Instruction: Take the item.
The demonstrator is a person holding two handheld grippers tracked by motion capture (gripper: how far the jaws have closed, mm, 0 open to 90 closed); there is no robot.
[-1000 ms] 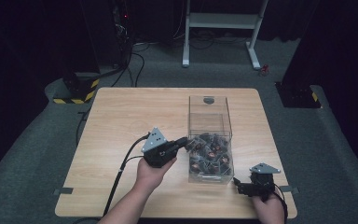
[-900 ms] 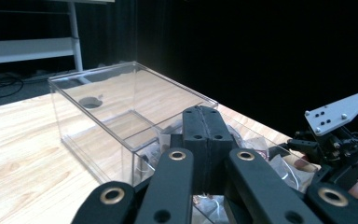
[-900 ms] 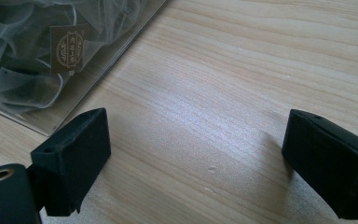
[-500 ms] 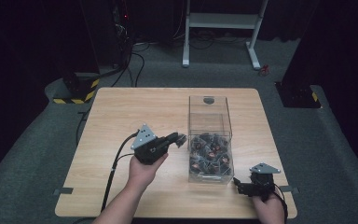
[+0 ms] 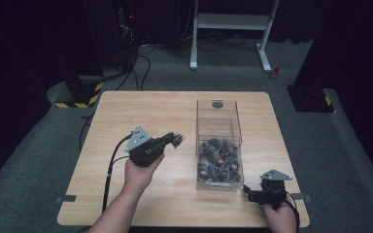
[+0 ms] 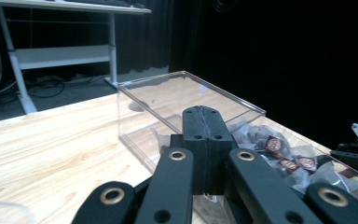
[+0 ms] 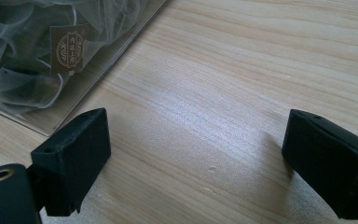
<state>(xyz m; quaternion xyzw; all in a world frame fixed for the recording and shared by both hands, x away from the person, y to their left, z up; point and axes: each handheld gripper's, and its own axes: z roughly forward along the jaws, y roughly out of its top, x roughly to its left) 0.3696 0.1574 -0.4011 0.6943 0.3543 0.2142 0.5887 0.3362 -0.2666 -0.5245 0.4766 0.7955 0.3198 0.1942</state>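
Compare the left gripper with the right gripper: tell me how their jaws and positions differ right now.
The left gripper has its jaws pressed shut, with something small and pale at their tips, too blurred to name; the right gripper has its jaws spread wide over bare table. The left one is left of the clear box, near the table's middle; the right one sits low at the near right corner, by the box's near end. Both are black and hand-held.
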